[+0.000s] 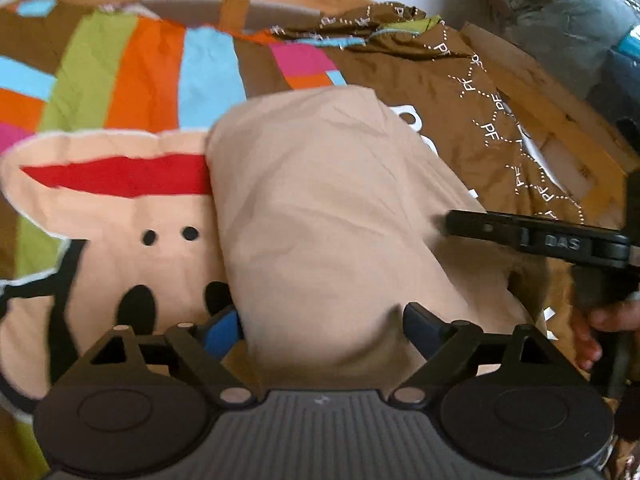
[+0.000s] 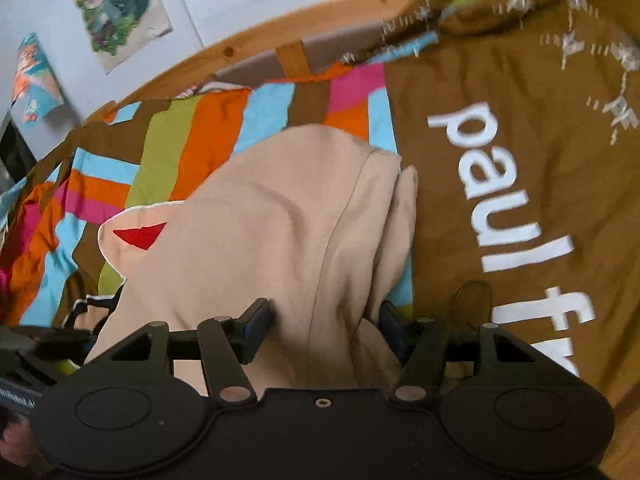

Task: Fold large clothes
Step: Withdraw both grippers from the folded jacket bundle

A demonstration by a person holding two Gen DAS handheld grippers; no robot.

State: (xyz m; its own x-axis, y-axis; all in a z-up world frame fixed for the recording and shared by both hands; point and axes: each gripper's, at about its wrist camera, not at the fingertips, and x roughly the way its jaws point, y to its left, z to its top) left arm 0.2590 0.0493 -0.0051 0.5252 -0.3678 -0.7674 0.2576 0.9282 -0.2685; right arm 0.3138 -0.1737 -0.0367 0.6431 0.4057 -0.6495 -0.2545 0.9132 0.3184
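Observation:
A beige garment [image 1: 320, 200] lies in a long fold on a bed covered by a brown and striped duvet [image 1: 132, 80]. My left gripper [image 1: 320, 320] has beige cloth between its fingers, one finger each side of the fold. My right gripper [image 2: 324, 320] likewise has the beige garment [image 2: 288, 208] between its fingers. The right gripper also shows in the left wrist view [image 1: 532, 236], at the garment's right edge. The jaws stand fairly wide around thick bunched cloth.
The duvet shows a monkey face [image 1: 120, 220] and white "paul" lettering [image 2: 500, 200]. A wooden bed frame [image 1: 552, 120] runs along the right. A wall with posters [image 2: 116, 8] is behind the bed. Dark bundled things [image 1: 568, 20] sit at the far right.

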